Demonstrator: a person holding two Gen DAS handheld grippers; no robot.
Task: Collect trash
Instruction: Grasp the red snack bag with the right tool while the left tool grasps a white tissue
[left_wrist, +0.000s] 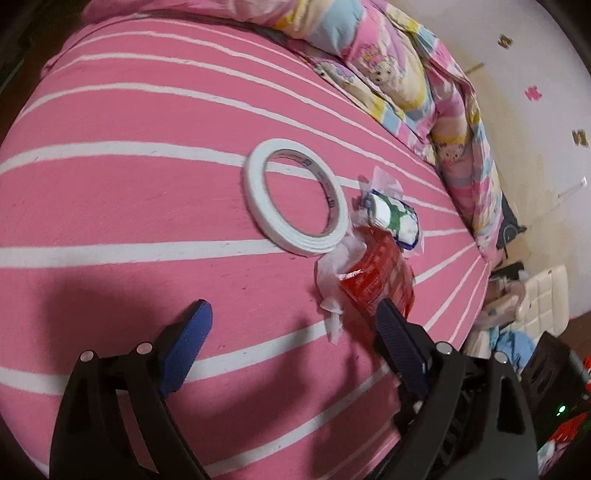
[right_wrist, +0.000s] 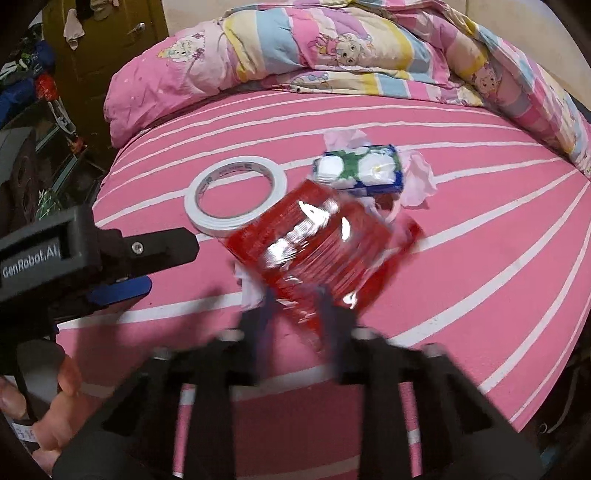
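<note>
- Red wrapper: thin plastic film, glossy, with bright glare patches.
- Tape roll: white, matt, paper-like, with a printed card core.
- Tissue: thin, crumpled white paper.
- Green-and-white packet: smooth, slightly shiny wrap.
- Bedsheet: pink striped cloth, matt weave.
- Quilt: soft printed cloth.
- Left gripper: matt black plastic, ribbed blue pads, metal pins.

Pink bedsheet with white stripes; white tape roll; glossy red wrapper; blue-green-white packet.
</note>
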